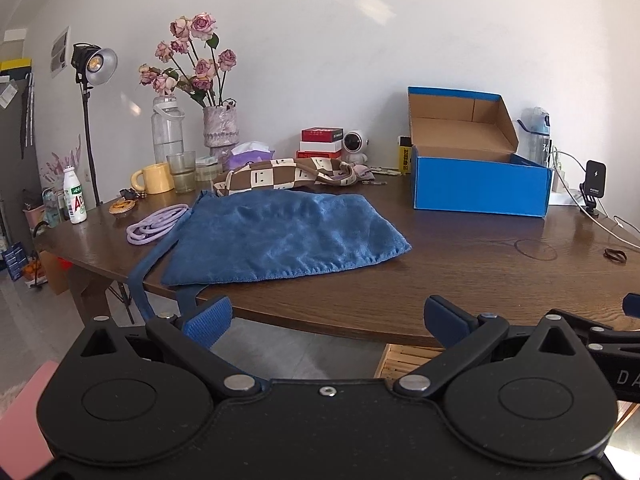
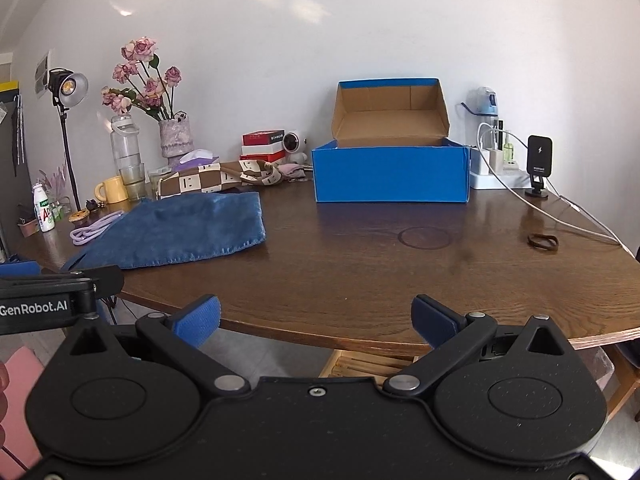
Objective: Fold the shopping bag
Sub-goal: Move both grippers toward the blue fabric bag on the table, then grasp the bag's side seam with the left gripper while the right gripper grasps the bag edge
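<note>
Both my grippers sit just off the table's near edge, holding nothing. Left gripper (image 1: pixel 326 314) has its jaws spread wide; right gripper (image 2: pixel 316 318) is spread wide too. From the right wrist view I see the left gripper's black body poking in at the left. Table (image 2: pixel 360 280) is dark wood. Blue bag (image 1: pixel 280 236) lies flat on the left part of it, nearer my left gripper, with a strap (image 1: pixel 140 276) hanging over the near edge. Purple cord (image 1: pixel 156 224) is coiled just left of the bag. Checkered pouch (image 1: pixel 280 174) sits right behind the bag. Hair tie (image 2: pixel 542 241) lies well off to the right. Farther back, an open blue box (image 2: pixel 390 174) stands right of centre. Mug (image 1: pixel 154 178) and flower vase (image 1: pixel 220 126) are at the far left.
</note>
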The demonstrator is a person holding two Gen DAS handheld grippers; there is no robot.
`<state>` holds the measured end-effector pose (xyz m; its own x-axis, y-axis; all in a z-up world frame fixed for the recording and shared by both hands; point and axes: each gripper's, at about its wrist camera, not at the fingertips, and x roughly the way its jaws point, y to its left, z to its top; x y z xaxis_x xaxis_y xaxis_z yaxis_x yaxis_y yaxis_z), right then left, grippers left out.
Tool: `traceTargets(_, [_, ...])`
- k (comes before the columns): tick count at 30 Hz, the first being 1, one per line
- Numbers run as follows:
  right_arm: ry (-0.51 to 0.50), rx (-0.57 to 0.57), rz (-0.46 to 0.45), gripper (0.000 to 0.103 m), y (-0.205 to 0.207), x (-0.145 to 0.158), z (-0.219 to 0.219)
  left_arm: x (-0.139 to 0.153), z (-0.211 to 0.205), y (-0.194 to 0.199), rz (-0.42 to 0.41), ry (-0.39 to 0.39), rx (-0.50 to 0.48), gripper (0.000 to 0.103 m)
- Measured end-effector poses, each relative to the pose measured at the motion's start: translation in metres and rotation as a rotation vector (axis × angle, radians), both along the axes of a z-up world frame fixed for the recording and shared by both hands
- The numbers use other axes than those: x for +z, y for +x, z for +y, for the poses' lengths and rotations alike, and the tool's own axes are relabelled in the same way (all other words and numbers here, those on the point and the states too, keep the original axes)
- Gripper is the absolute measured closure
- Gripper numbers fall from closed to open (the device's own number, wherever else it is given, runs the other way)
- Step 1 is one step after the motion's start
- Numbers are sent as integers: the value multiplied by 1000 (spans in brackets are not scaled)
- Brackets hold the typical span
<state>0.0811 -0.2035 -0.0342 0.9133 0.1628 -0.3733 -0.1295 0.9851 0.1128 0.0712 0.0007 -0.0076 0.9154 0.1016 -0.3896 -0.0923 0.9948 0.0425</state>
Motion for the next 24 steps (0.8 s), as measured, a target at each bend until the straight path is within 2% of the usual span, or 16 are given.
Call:
traceTargets(14, [-43, 12, 44, 1, 45, 4, 11, -4, 15, 45, 73, -42, 30, 0])
traceTargets(21, [-79, 61, 75, 10, 85, 7, 29, -2, 41, 88, 94, -59, 64, 0])
traceTargets(24, [-81, 105, 92, 12, 113, 11, 39, -1, 62, 117, 112, -23, 106, 0])
